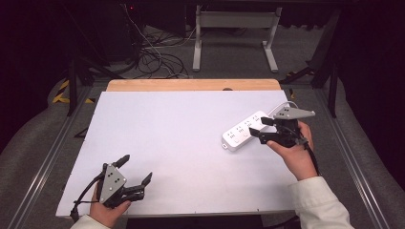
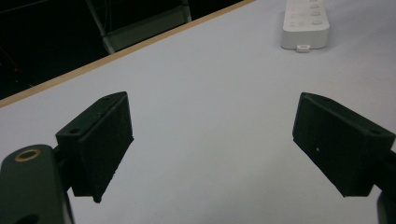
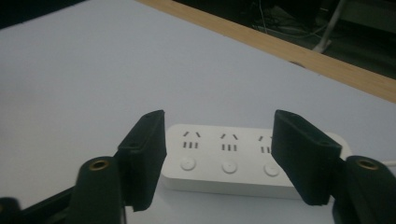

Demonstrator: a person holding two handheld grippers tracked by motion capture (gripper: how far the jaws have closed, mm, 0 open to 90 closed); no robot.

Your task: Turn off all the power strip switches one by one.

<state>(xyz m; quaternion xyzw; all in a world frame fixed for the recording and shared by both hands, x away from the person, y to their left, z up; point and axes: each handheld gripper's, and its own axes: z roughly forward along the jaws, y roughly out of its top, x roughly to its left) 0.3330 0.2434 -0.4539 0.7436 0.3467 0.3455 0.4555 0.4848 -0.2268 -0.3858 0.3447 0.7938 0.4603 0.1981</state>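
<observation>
- White power strip (image 1: 244, 130): lies flat on the white table top, right of centre, set diagonally.
- Upper face shows three socket groups, each with a round button (image 3: 229, 166) beside it.
- Far end apparently carries a white cable; partly hidden.

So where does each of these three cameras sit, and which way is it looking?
High view: above the person's side, looking down on the white table; both hands, left gripper, right gripper.
Left gripper view: rides the left gripper, facing across the table.
Right gripper view: rides the right gripper.
All share the power strip.
</observation>
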